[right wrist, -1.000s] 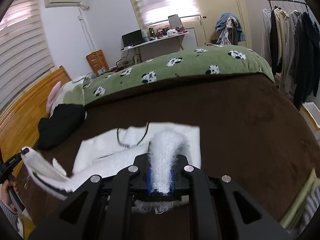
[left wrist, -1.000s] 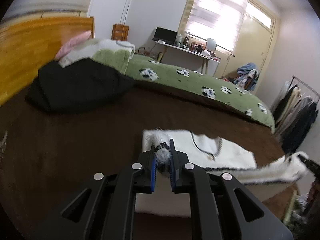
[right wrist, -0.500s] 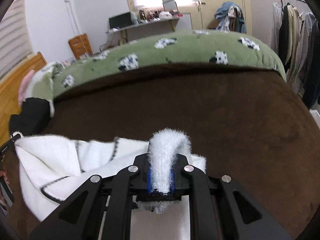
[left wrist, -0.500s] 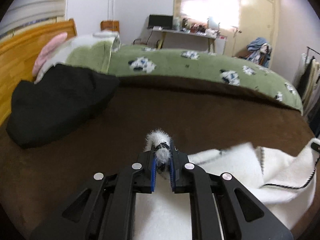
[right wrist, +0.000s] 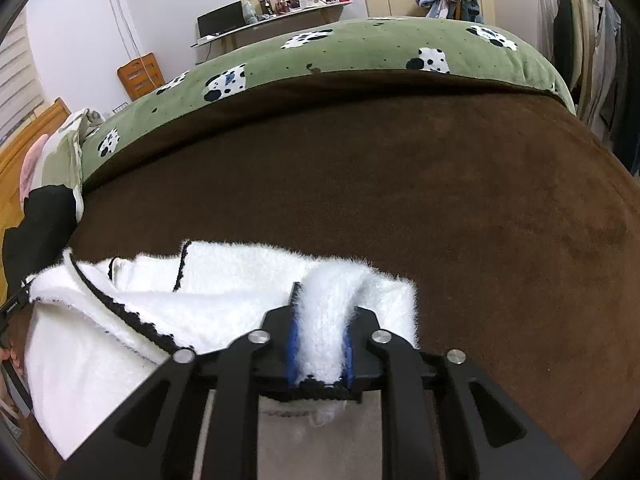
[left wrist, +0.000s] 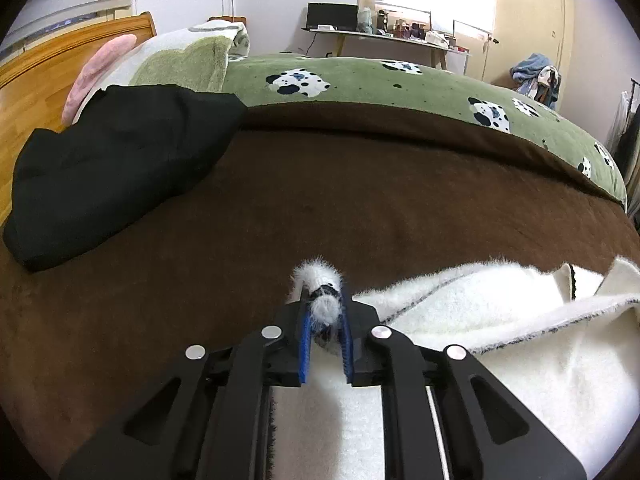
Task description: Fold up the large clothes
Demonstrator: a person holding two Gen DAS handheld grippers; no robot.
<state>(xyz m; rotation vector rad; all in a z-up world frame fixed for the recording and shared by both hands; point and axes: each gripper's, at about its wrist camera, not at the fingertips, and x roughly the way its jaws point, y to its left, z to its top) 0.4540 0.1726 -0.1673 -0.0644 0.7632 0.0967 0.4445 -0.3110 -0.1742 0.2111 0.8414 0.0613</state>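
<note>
Fold laid down on the bed (left wrist: 360, 208). My left gripper (left wrist: 325, 322) and right gripper (right wrist: 320, 338) have just been easing open, white fleece garment (right wrist: 224, 280) between each, probably barely pinched. Next: release fully, back off.

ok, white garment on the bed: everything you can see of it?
White fluffy garment, fleece-like, with black stitched trim along its edges. It lies partly folded on the brown blanket, layers overlapping. A bunched fold stands between the pads of the right gripper, another between those of the left gripper; both jaws have just been opening, fabric still between them.
</note>
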